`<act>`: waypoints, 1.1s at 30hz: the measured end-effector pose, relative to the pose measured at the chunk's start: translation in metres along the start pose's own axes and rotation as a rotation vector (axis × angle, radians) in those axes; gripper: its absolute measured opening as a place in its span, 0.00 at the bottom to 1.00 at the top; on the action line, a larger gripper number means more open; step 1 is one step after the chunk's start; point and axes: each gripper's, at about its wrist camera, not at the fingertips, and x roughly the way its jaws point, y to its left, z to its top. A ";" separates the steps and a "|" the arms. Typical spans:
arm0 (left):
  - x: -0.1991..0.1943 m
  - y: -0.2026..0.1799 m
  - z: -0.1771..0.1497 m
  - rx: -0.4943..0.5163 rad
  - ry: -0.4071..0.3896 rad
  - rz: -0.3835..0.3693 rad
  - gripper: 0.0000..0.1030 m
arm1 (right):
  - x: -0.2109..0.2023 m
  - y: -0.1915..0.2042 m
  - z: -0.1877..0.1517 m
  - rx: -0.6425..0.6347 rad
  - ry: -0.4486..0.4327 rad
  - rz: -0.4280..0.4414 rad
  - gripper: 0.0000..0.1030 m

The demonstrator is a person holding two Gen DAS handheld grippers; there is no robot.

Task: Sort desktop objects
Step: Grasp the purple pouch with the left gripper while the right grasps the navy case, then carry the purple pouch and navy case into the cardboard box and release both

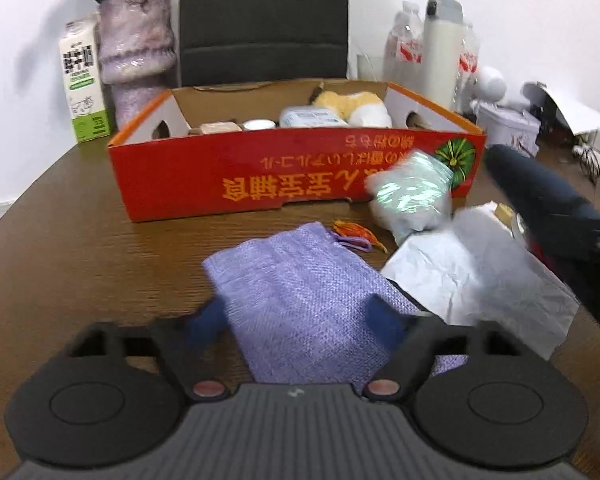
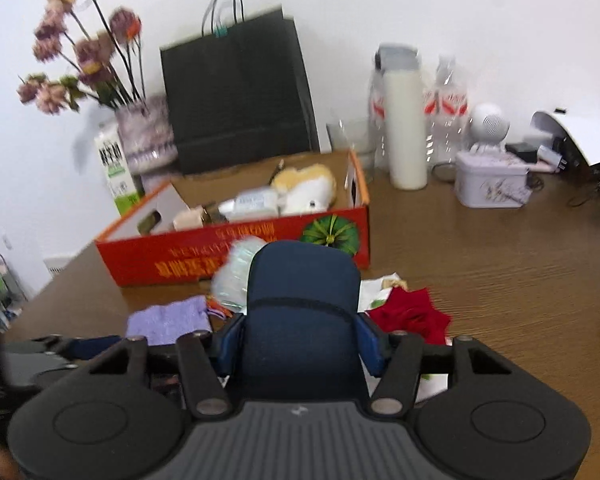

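Pouch [image 1: 300, 300] between left gripper [image 1: 300, 322] fingers (unpinched) | right gripper [image 2: 300, 344] clasps case [image 2: 304, 304]

Table [image 1: 80, 208]: dark wood grain, slight sheen. Red box [image 1: 260, 176] on it: printed cardboard, glossy outside, raw brown inside. Just in front of the box, lilac pouch [image 1: 300, 300]: coarse woven cloth, matt. Right of the pouch, white sheet [image 1: 480, 276]: creased paper. Packet [image 1: 412, 196] against the box front: shiny crinkled plastic film. Behind the box, black bag [image 2: 236, 92]: matt paper. Right of the box, flask [image 2: 404, 128]: smooth cream body, looks like plastic or coated metal. Plush toy [image 2: 308, 192] inside the box: fuzzy fabric.
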 end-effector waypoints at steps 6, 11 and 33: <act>-0.033 0.010 -0.020 -0.024 -0.014 0.004 0.07 | -0.042 0.004 -0.012 -0.019 -0.021 0.033 0.55; -0.094 0.030 -0.060 -0.087 -0.051 -0.061 0.06 | -0.079 0.022 -0.038 -0.096 -0.024 0.083 0.55; -0.169 0.068 -0.004 -0.136 -0.260 -0.147 0.06 | -0.114 0.026 -0.031 -0.047 -0.014 0.189 0.55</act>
